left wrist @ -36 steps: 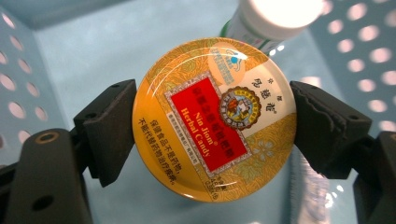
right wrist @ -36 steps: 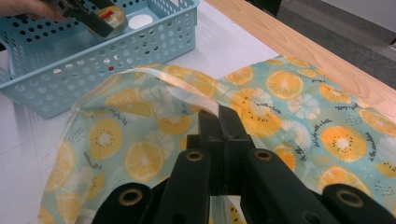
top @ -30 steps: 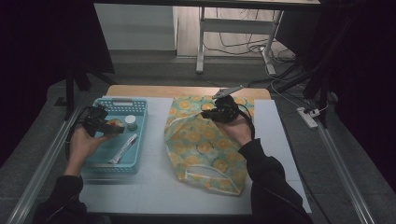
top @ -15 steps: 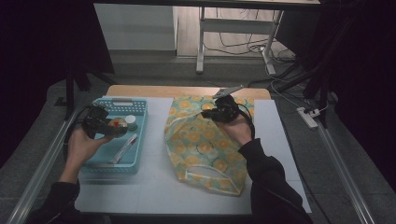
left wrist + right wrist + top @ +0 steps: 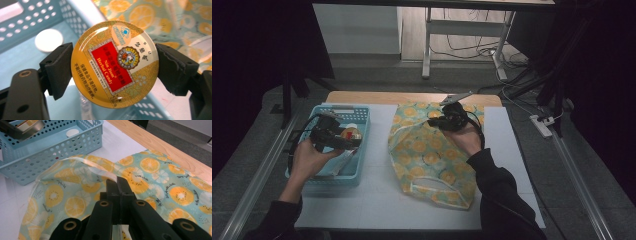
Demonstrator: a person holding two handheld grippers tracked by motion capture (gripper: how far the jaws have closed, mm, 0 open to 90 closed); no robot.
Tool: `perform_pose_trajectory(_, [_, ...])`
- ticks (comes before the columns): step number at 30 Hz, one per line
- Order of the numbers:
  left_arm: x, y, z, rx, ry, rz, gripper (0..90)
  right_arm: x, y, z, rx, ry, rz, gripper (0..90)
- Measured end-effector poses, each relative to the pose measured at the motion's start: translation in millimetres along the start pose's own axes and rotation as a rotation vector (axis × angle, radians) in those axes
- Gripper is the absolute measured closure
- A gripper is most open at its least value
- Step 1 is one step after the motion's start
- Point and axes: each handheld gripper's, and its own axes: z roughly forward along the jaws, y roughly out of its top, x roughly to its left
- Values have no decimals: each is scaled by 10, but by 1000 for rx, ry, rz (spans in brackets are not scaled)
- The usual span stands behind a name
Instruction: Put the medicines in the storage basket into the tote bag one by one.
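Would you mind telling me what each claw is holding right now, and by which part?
Left claw: round yellow candy tin, gripped by opposite edges. Right claw: shut on the orange-print fabric bag, at its pale rim.

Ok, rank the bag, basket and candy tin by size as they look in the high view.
1. Bag, largest.
2. Basket, clearly smaller than the bag.
3. Candy tin, smallest by far, though it is lifted in the left gripper, so slightly nearer the camera.
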Motion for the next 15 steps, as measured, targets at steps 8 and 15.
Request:
perform_pose_trajectory(8, [-224, 83, -7, -1, -45, 45, 202, -12, -12, 19, 2, -3, 2, 900])
perform_pose_trajectory(15, [-402, 135, 38, -4, -83, 81, 201, -34, -21, 26, -3, -9, 8, 900])
